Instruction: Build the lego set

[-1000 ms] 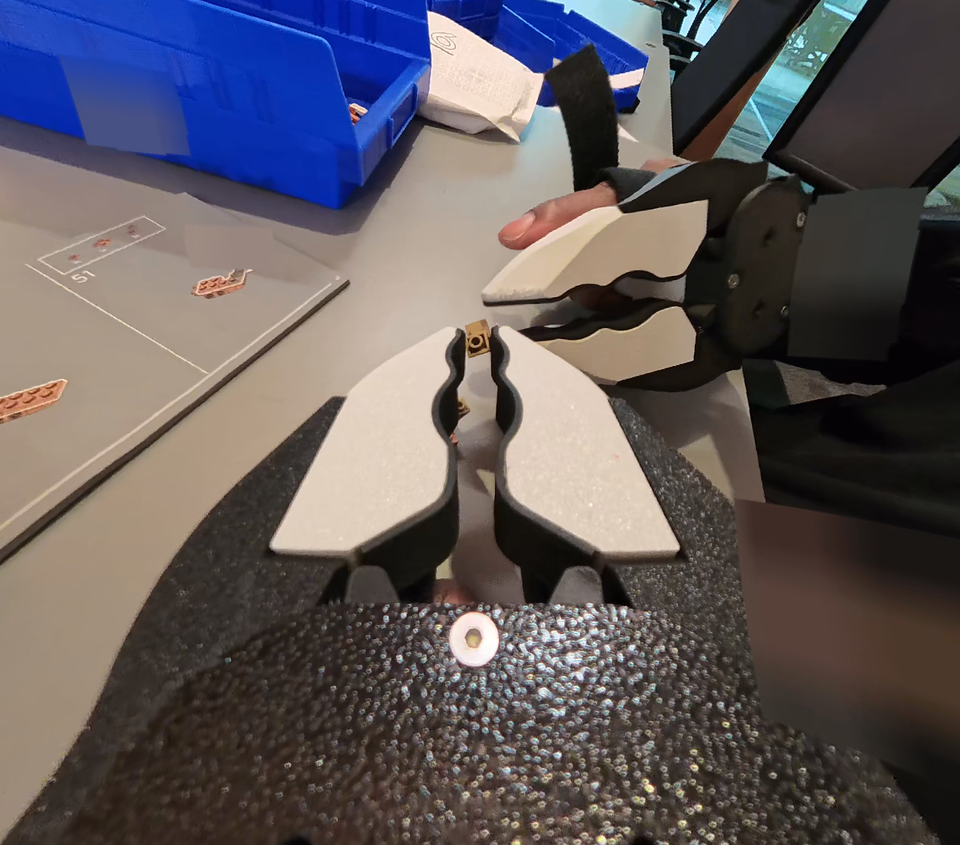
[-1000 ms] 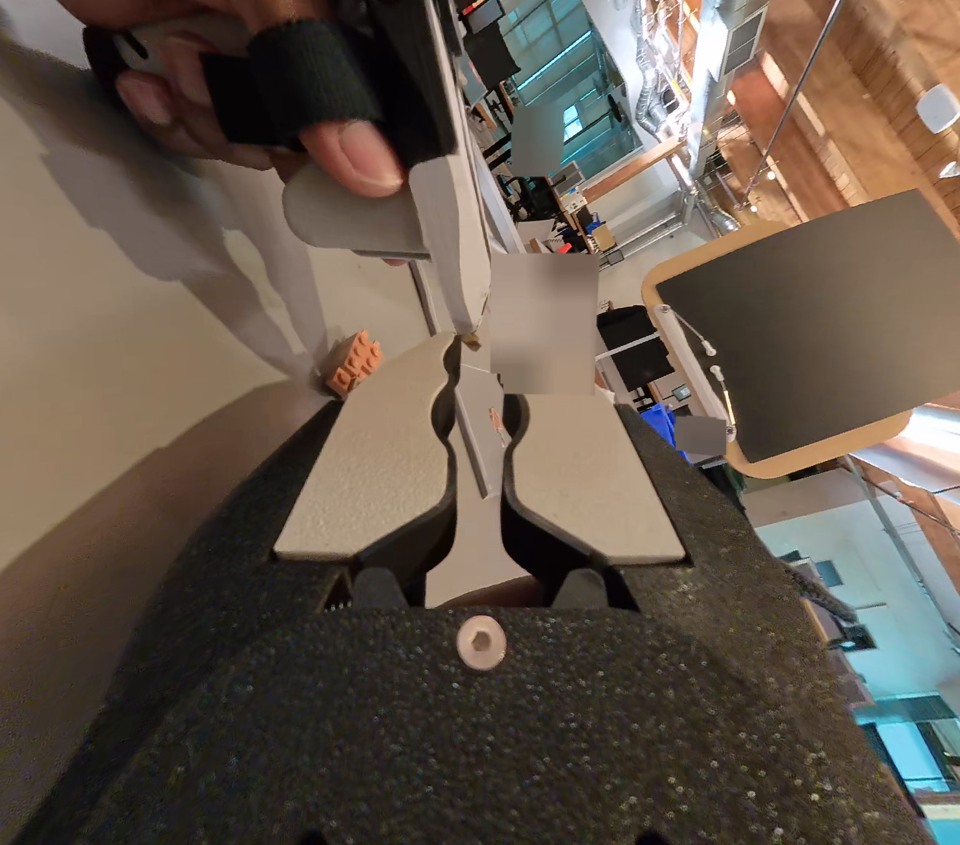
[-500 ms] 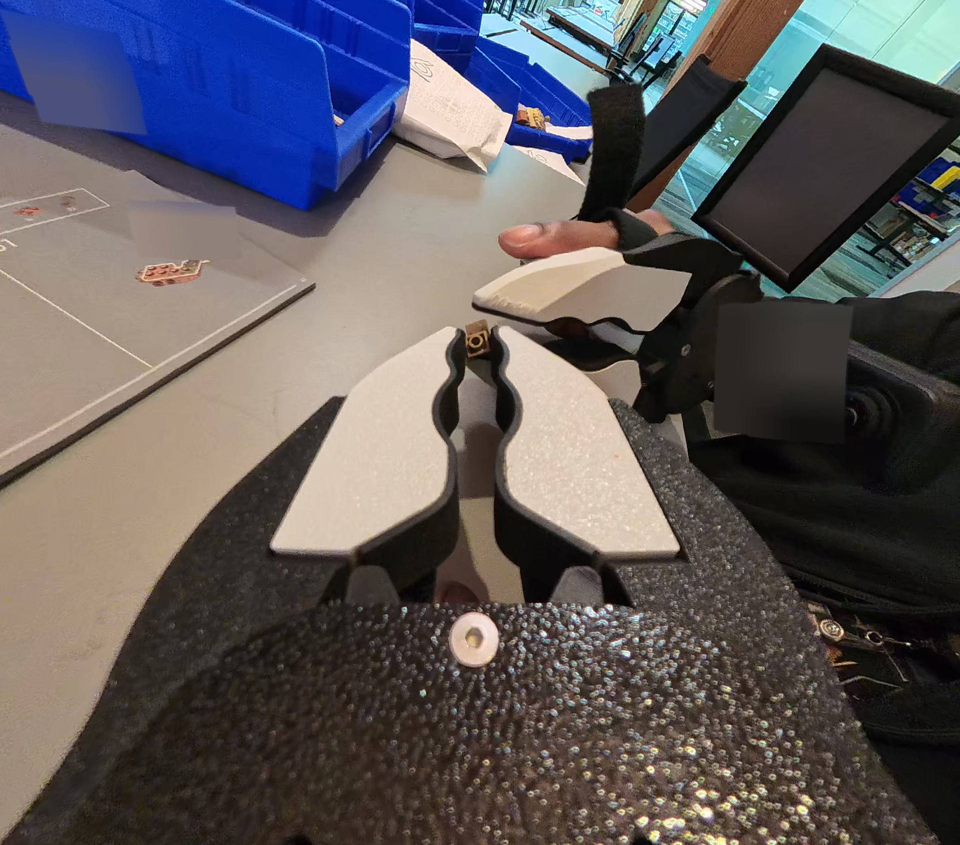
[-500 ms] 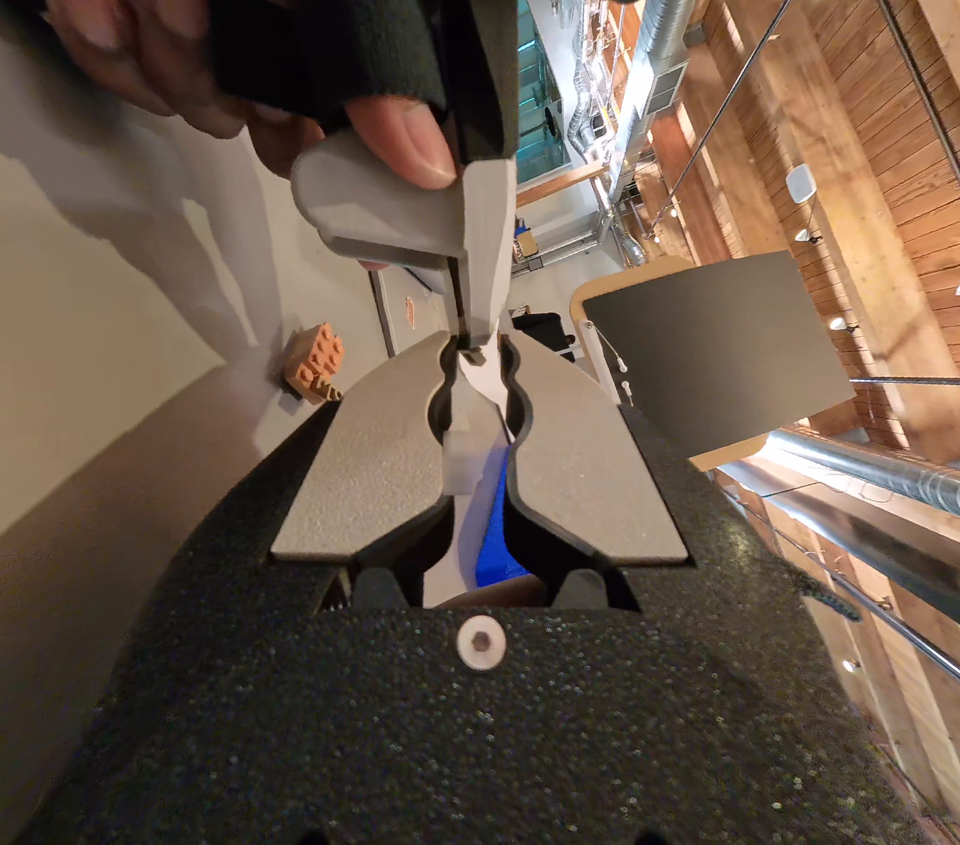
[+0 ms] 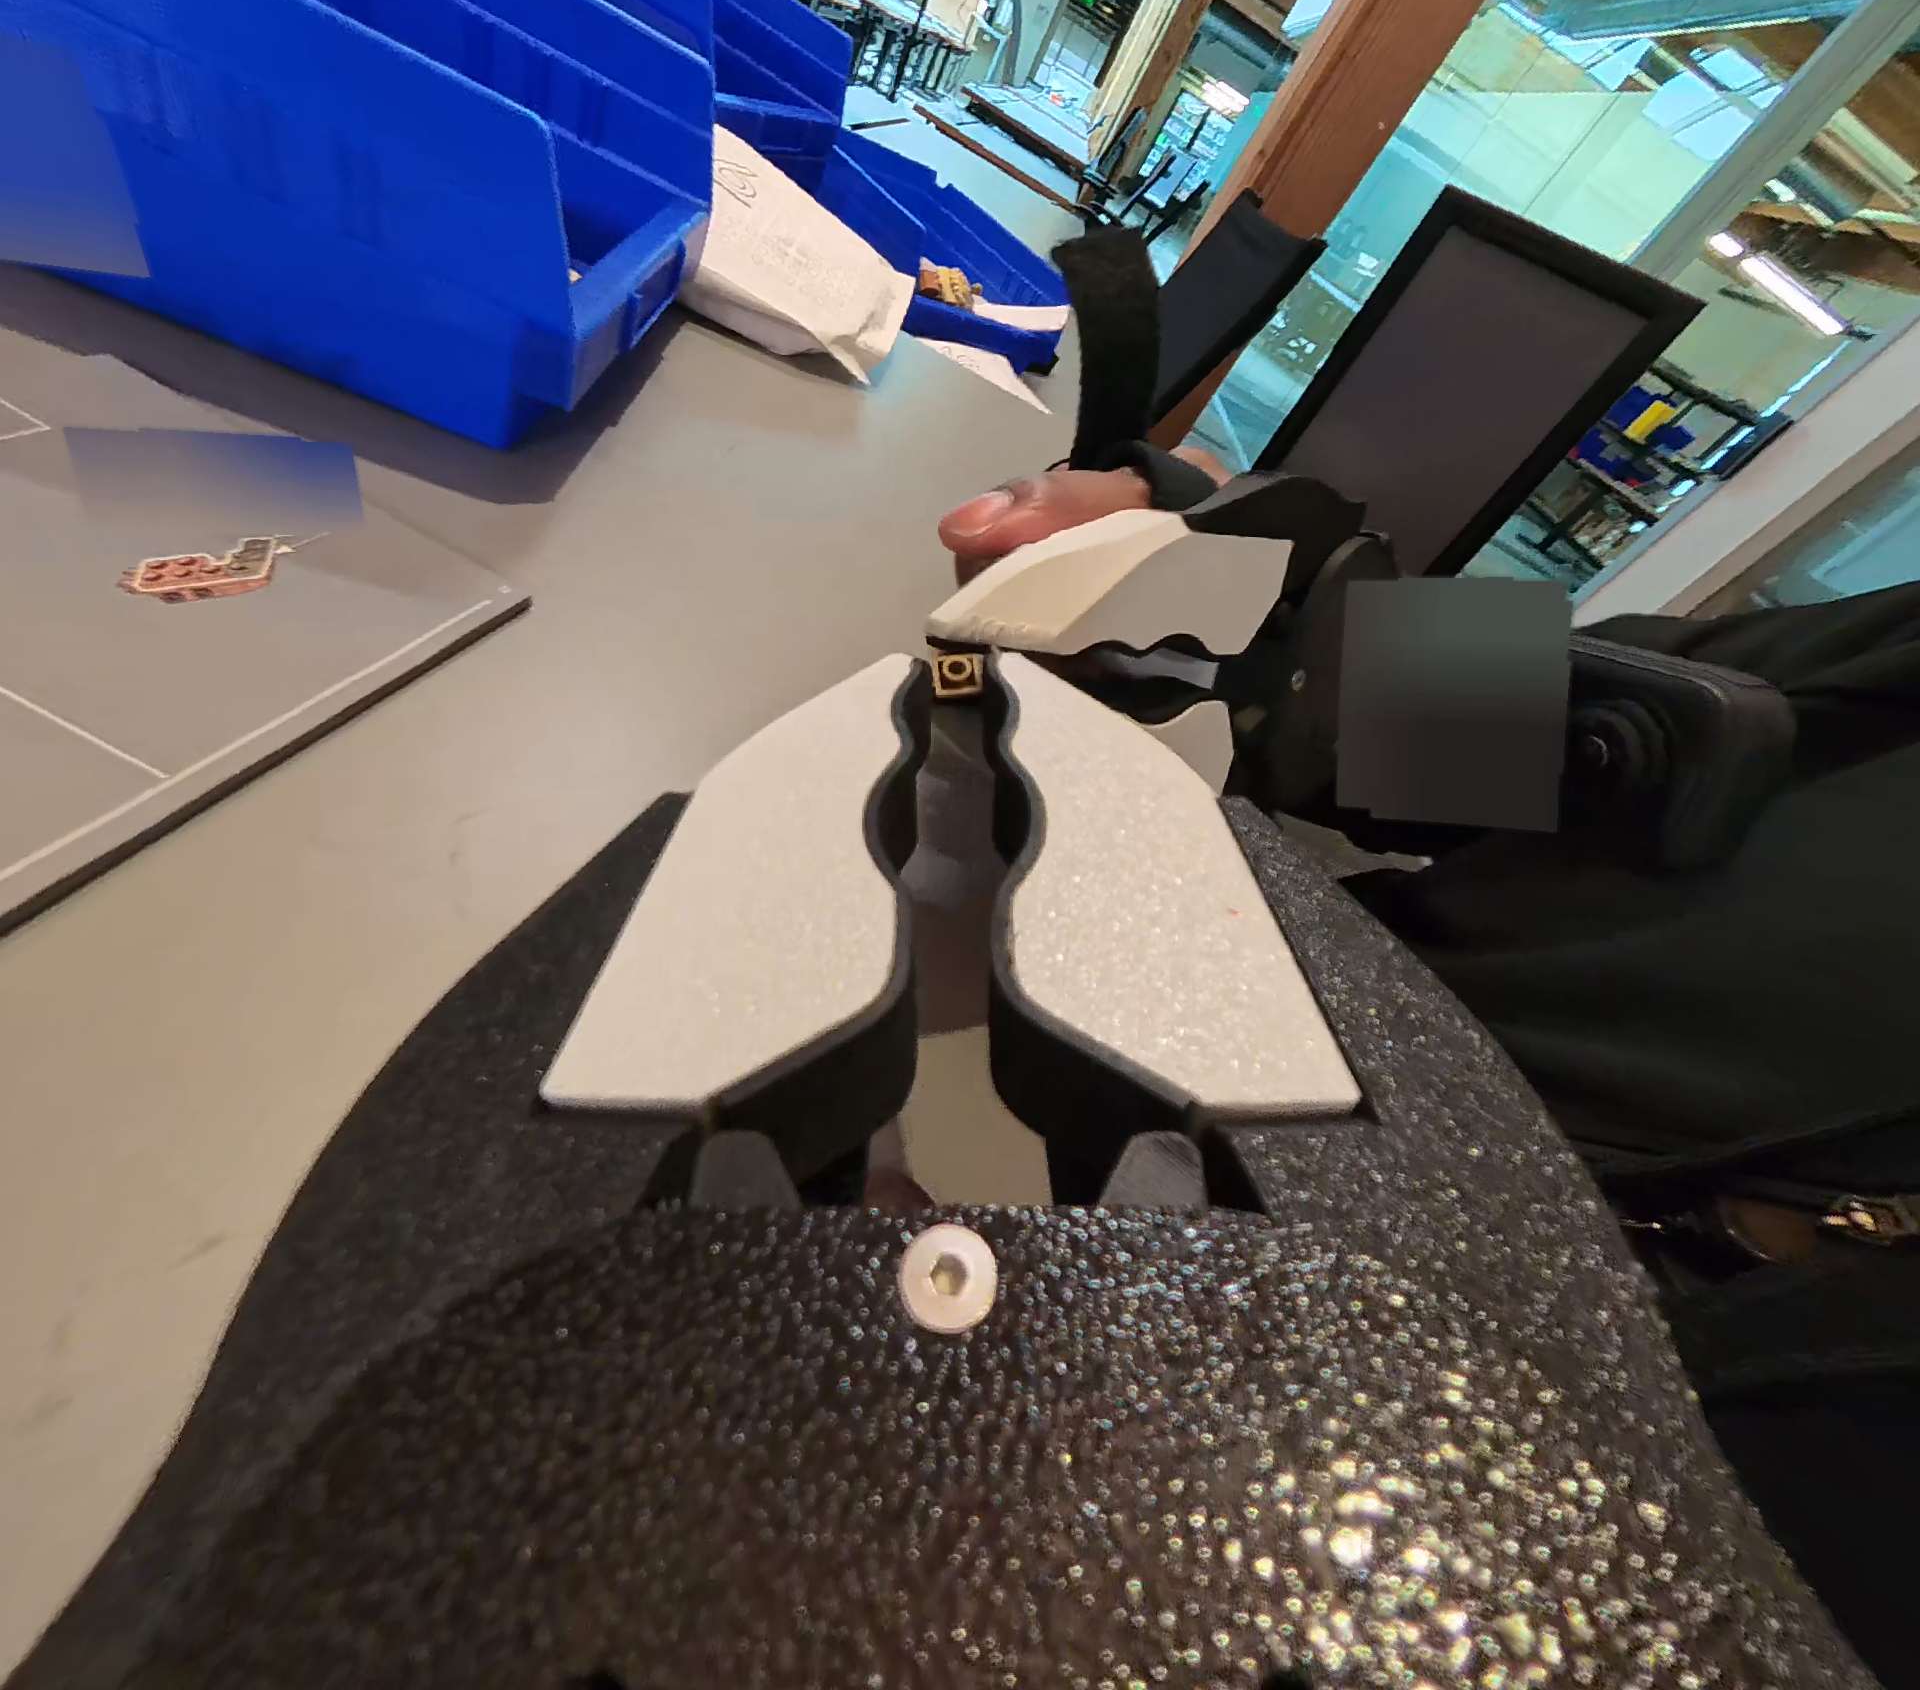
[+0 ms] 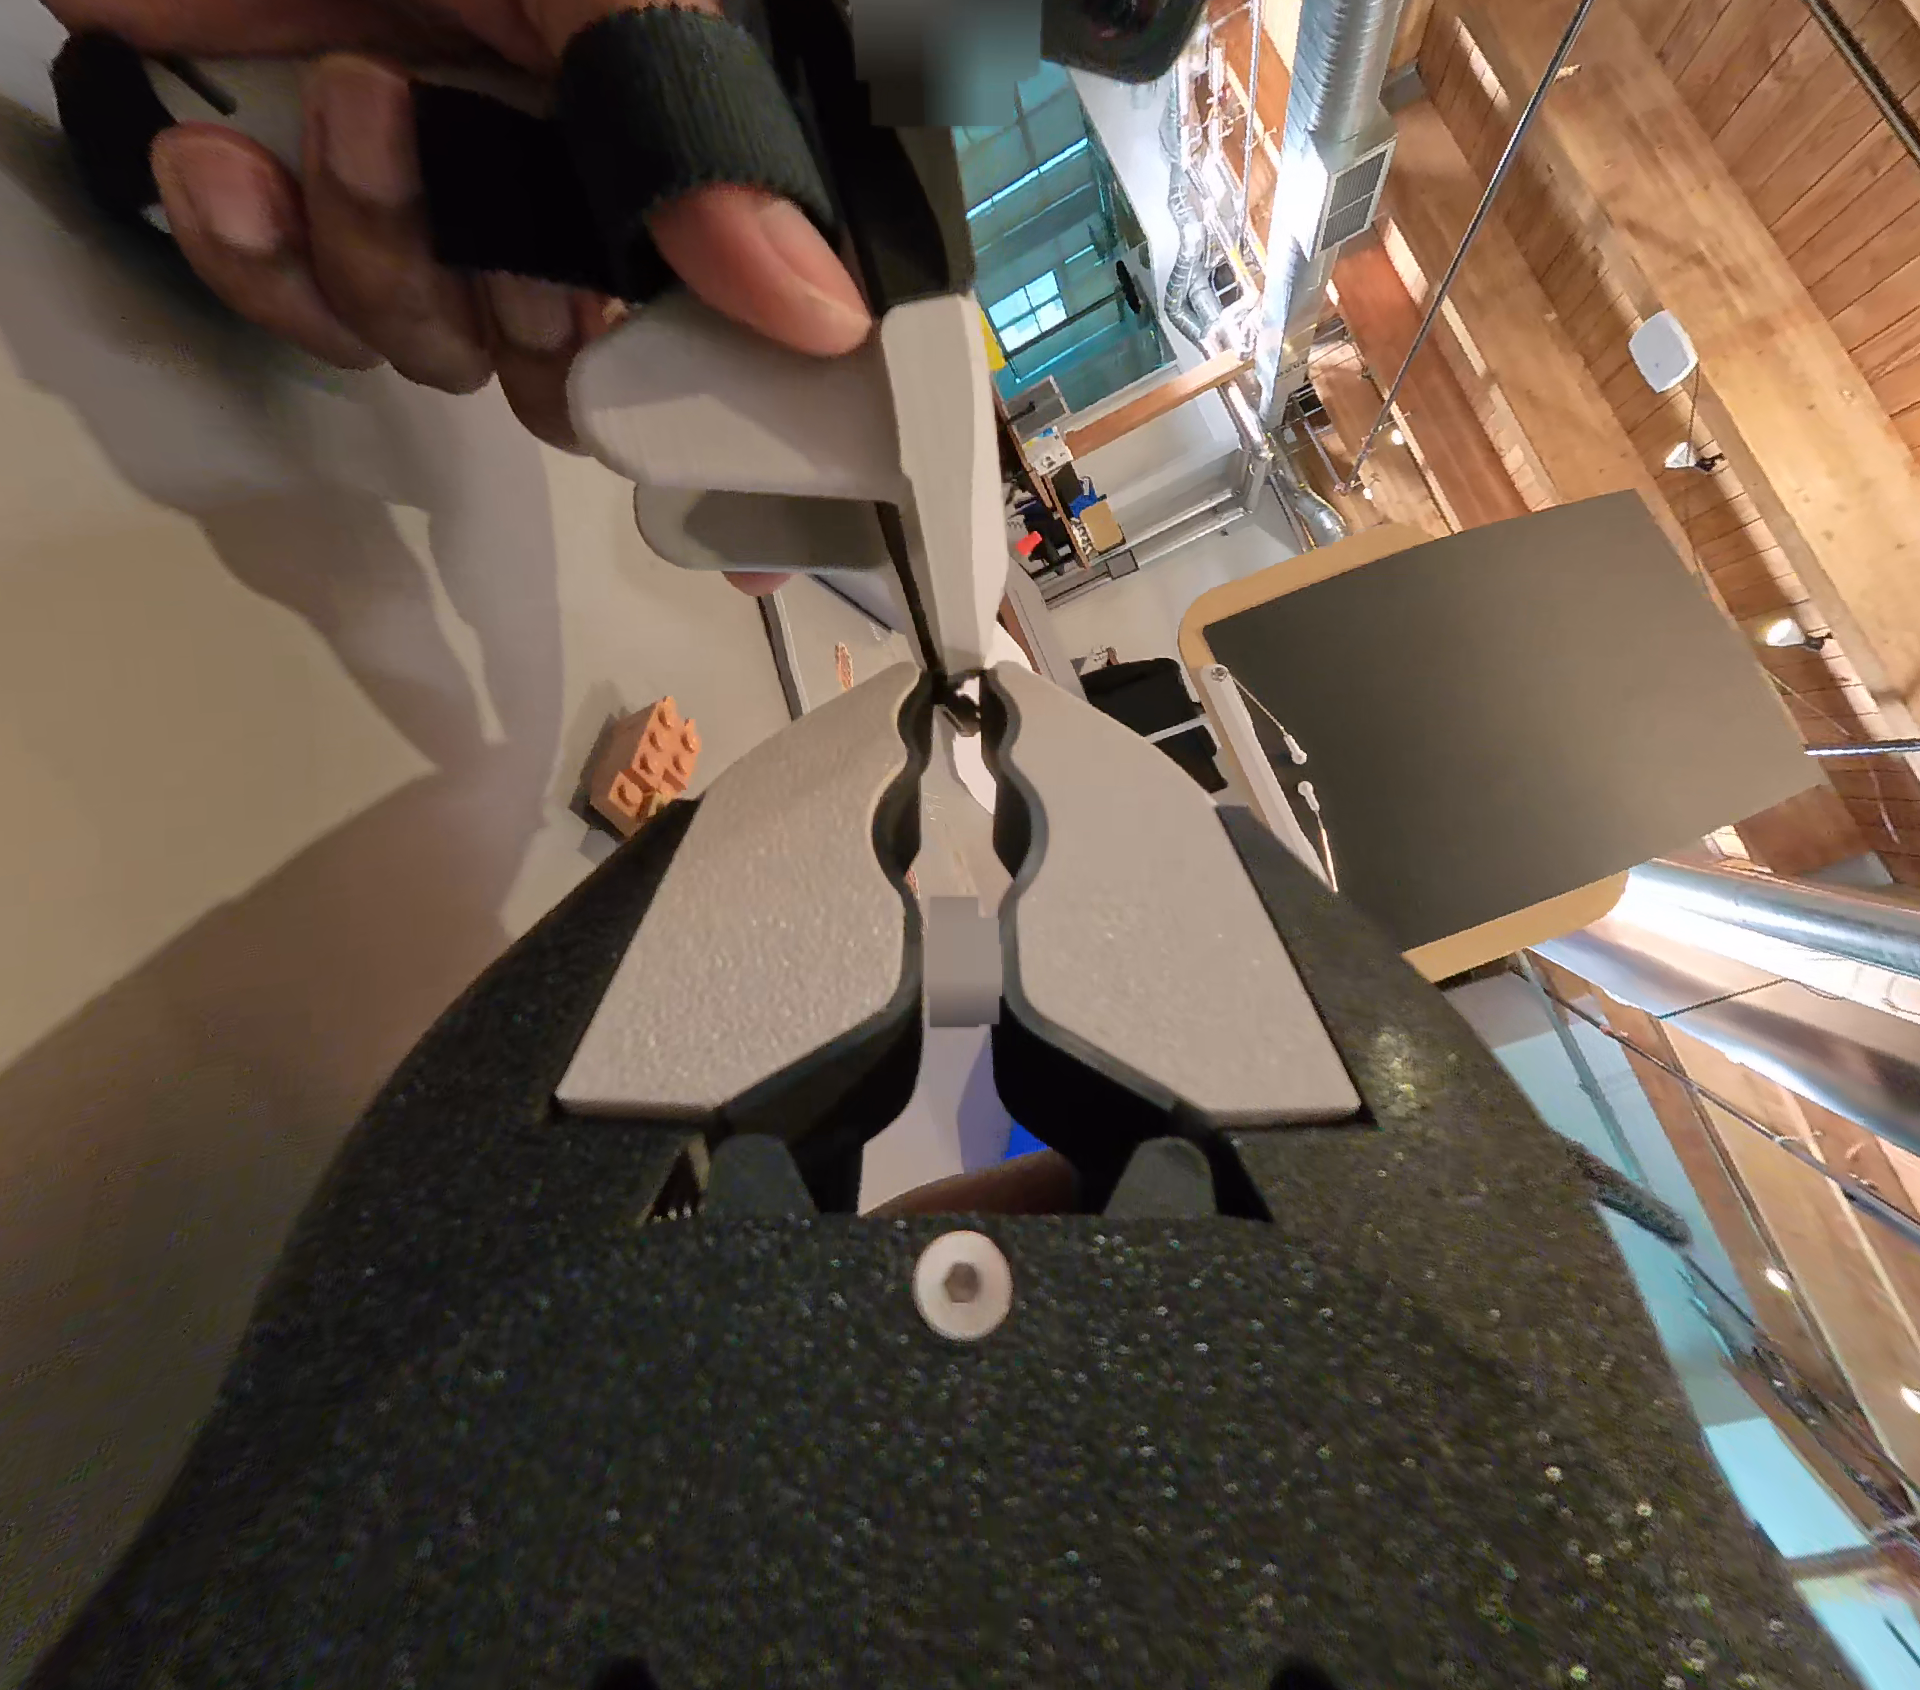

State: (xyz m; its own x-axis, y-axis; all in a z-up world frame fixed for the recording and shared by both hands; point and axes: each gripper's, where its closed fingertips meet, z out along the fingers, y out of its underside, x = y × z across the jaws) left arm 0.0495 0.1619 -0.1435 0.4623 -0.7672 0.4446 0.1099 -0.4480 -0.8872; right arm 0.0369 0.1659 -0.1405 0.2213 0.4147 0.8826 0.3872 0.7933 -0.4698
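Tan one-stud brick (image 5: 956, 672) sits raised off the counter (image 5: 675, 560), pinched at the very tips of the left gripper (image 5: 954, 684); both pads press its sides, stud facing the camera. The right gripper (image 6: 961, 698) meets it from the right, turned on its side. Its jaws are narrowed to a slit around the same small piece, and its upper finger (image 5: 1091, 601) lies against the brick's top edge. The lower finger is mostly hidden behind the left one, so contact there cannot be told for sure. A strapped hand (image 6: 416, 82) holds the left gripper directly above the right fingertips.

Behind stands a row of blue bins (image 5: 364, 186), with a white printed bag (image 5: 800, 269) leaning against them. A grey mat (image 5: 208, 736) with white lines lies to the left, a reddish-brown plate (image 5: 197, 572) resting on it. An orange brick (image 6: 644, 762) lies on the counter near the right gripper. A dark screen (image 5: 1455, 414) stands behind. Nothing lies between the two grippers but the brick itself.
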